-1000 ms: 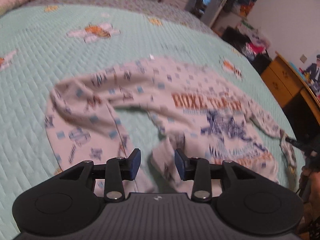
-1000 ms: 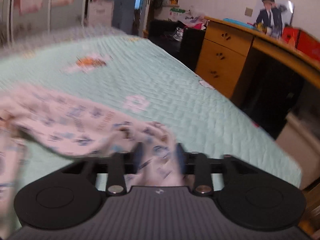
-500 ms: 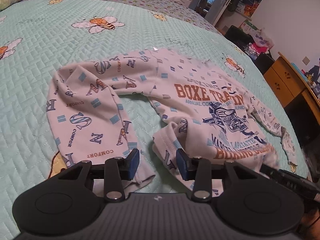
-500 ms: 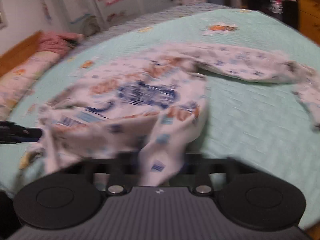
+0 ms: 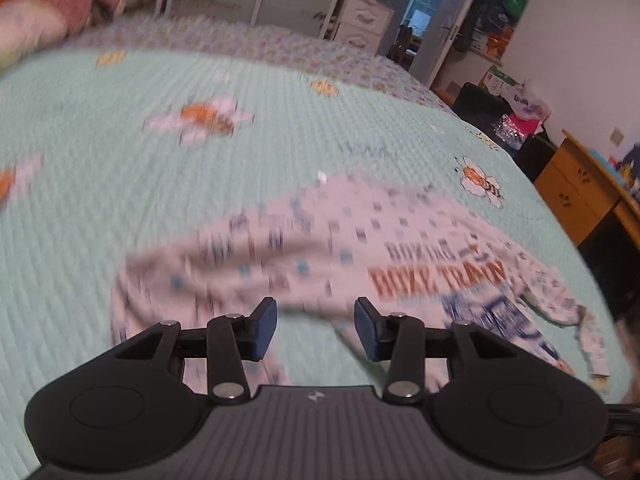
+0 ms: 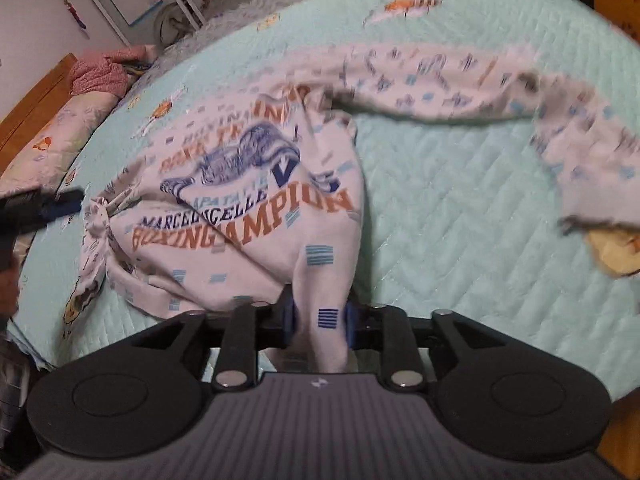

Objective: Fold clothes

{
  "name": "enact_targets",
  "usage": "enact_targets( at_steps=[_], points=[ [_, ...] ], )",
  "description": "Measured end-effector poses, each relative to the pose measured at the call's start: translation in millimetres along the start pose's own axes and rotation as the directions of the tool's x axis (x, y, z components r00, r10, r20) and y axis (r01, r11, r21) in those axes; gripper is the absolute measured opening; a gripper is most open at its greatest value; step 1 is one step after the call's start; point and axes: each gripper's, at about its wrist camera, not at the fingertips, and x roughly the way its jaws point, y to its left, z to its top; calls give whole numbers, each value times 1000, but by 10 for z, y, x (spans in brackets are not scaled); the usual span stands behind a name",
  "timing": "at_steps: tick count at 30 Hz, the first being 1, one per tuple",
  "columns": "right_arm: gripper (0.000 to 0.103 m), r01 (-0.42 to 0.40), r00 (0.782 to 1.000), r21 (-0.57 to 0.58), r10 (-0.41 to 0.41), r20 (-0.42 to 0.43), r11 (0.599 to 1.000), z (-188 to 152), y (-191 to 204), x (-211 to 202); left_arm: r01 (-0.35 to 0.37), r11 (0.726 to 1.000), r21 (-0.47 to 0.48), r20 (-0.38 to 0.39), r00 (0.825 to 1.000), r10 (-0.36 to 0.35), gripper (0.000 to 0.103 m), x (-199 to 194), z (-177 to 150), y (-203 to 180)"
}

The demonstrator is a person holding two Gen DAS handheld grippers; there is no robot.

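Observation:
A white long-sleeved shirt (image 5: 360, 256) with orange and blue boxing print lies spread on the mint quilted bed (image 5: 180, 208). My left gripper (image 5: 316, 328) hovers above it, jaws apart and still opening, with nothing between the blue pads. In the right wrist view a fold of the shirt's (image 6: 248, 208) hem rises up between the pads of my right gripper (image 6: 320, 320), which press on it while the jaws are opening. One sleeve (image 6: 460, 80) trails off to the right. The left gripper (image 6: 60, 206) shows at the left edge, its tip beside a bunched corner.
A wooden dresser (image 5: 576, 192) and piled bags stand past the bed's right side. Pillows and a pink blanket (image 6: 104, 72) lie by the wooden headboard (image 6: 36, 108). Bare quilt (image 6: 460, 208) stretches right of the shirt's body.
The left gripper has lifted away from the hem and now looks further up the bed. The right gripper has swung round to face the shirt, with hem cloth drawn up between its pads.

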Motion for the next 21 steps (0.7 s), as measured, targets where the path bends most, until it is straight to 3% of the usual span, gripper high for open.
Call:
enact_targets(
  at_steps=[1,3,6,12,17,19,21],
  points=[
    [41,18,999,-1,-18,37,1000,41,-17,-97,-16,1000,23,6,1000,16,48,59,85,-11],
    [47,46,992,18,-48,117,999,151,-102,-258,-22,998,58,5,1000,22,49,218,256,-30],
    [47,25,975,62,-38,217,998,368,-234,-331,-18,991,131,-17,1000,20,49,569,469,-111],
    [47,-193,937,146,138,320,970,964,-342,171,-22,969,246,-65,997,39,49,1332,729,-269],
    [48,-310,896,29,282,342,950,1607,-79,934,1,964,266,-75,997,20,49,1730,919,-290],
    [48,-420,866,7,399,301,907,1909,-28,1255,20,964,266,-81,997,1,49,1861,1000,-288],
    [48,-540,808,7,516,284,842,2171,14,1478,36,956,293,-103,995,-6,48,1997,1052,-304]
  ],
)
